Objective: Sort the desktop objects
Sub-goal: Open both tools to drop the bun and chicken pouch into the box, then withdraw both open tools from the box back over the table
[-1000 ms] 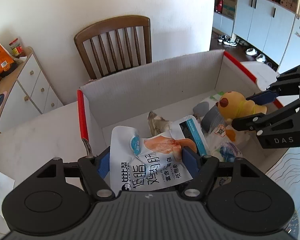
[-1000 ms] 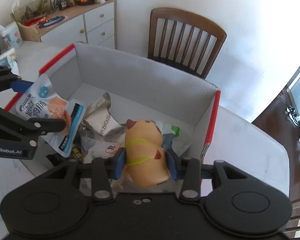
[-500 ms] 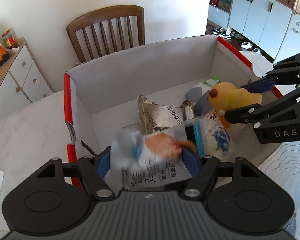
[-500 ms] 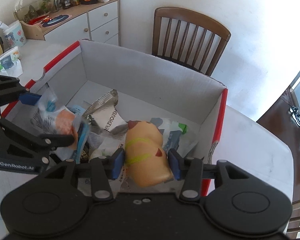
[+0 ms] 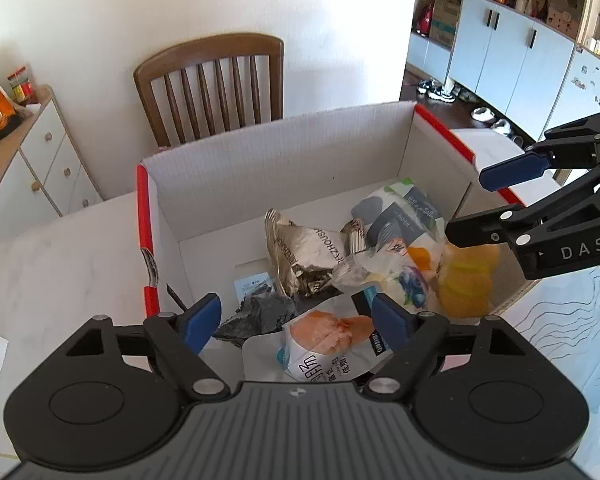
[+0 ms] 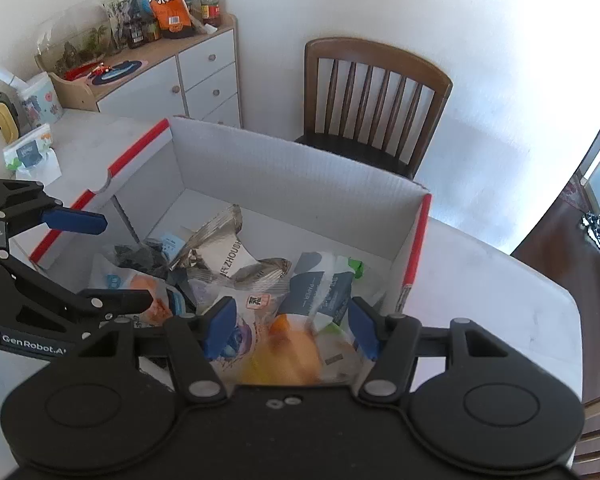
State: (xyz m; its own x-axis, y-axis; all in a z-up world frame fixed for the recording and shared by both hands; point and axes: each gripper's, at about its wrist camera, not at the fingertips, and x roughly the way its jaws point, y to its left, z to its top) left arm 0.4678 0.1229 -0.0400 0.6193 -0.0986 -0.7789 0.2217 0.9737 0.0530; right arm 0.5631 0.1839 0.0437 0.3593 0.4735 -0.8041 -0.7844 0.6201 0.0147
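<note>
White tabletop [image 5: 60,248] carrying an open box [image 5: 284,160], chair [image 5: 212,80] behind. Left tongs [image 5: 296,316] opening wide over a pouch [image 5: 324,344] lying loose in the box. Right tongs [image 6: 290,320] opening too, yellow toy [image 6: 284,356] blurred between the pads, untouched, among wrappers [image 6: 220,256].

Yellow toy [image 6: 284,360] was motion-blurred in right wrist view, its lower part hidden behind the gripper body. Chicken pouch [image 5: 324,348] was partly cut off by the left gripper housing; its print was only partly readable.
</note>
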